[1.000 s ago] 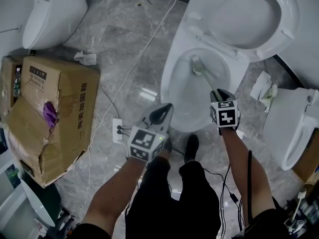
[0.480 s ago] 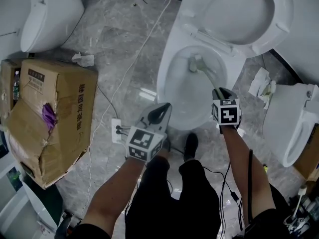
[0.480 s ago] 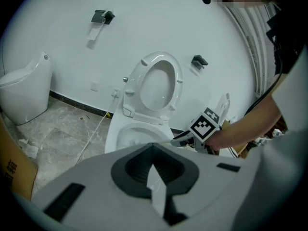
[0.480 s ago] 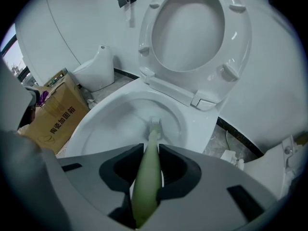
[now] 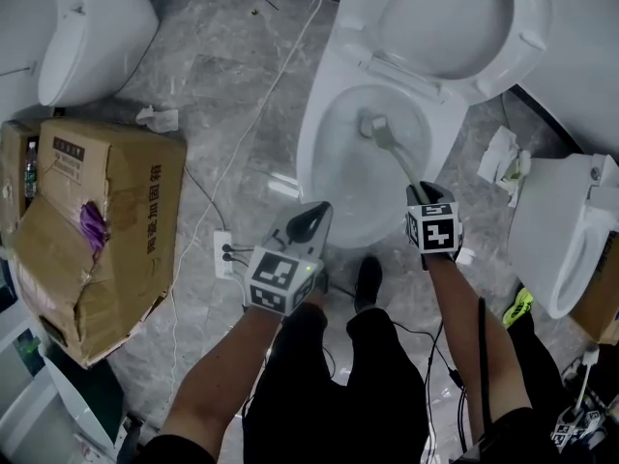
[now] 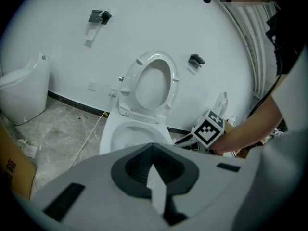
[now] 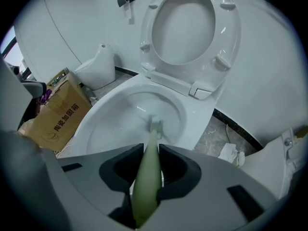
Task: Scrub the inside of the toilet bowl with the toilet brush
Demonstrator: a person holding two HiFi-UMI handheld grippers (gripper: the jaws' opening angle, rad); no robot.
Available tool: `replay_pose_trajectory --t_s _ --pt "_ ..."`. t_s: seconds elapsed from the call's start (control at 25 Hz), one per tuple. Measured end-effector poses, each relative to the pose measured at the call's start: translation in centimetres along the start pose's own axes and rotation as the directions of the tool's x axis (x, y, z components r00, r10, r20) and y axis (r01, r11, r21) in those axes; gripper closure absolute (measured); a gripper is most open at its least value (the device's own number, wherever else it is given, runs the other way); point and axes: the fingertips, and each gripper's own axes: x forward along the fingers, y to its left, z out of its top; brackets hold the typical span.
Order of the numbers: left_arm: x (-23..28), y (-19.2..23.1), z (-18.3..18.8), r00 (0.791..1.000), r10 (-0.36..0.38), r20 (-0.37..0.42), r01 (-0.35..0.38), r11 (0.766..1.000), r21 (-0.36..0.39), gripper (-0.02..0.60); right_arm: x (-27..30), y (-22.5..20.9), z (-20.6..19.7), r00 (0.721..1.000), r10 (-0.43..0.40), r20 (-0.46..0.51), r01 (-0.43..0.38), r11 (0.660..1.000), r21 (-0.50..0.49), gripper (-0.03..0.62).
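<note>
The toilet brush (image 5: pixel 395 153) is pinched by its pale green handle between the jaws of the right gripper (image 5: pixel 418 193), right of centre in the head view. The shaft is thereby angled up the frame and down into the toilet bowl (image 5: pixel 311 153). In the right gripper view the handle is seen clamped between the dark jaws and running straight ahead. The small bristled head is set low inside the bowl, apparently against its glossy white inner surface.

A grip far back on the handle is judged to have been chosen so that reach is gained while the gripper is kept above the near rim. The seat and lid (image 5: pixel 455 27) are stood upright at the top of the frame, which leaves the opening free.

The left gripper (image 5: pixel 311 218) is held at the lower left of the bowl, over the grey marbled floor (image 5: pixel 213 75). Its jaws are pressed together on nothing, and it is judged to be parked clear of the stroke.

The porcelain is smooth and rounded. The handle is slim and tapered and is taken for plastic. A creased cardboard box (image 5: pixel 106 211) is seen at the left edge.
</note>
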Motion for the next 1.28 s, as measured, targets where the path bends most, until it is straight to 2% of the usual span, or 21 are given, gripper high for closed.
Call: replay_pose_trajectory --t_s 0.32,0.72,1.0,1.28 --pt "-1.3 -0.7 -0.5 1.0 0.009 0.002 -0.009 1.0 -0.002 0.574 -0.3 2.8 -1.9 0.999 0.041 -0.032 -0.041 0.999 -0.02 0.488" --pt "-3.0 -0.8 -1.3 1.0 0.029 0.012 -0.029 0.999 -0.026 0.574 -0.2 4.8 -2.3 0.995 0.081 -0.052 -0.081 0.997 0.002 0.488" --pt "-4.6 -1.5 -0.9 0.999 0.032 0.028 -0.032 0.999 -0.034 0.574 -2.7 4.9 -1.6 0.994 0.105 -0.007 -0.105 0.994 -0.026 0.488" --pt "-6.8 -3.2 0.4 0.999 0.03 0.032 -0.03 1.0 -0.004 0.574 -6.3 3.0 -2.6 0.996 0.086 -0.004 -0.086 0.996 -0.023 0.488"
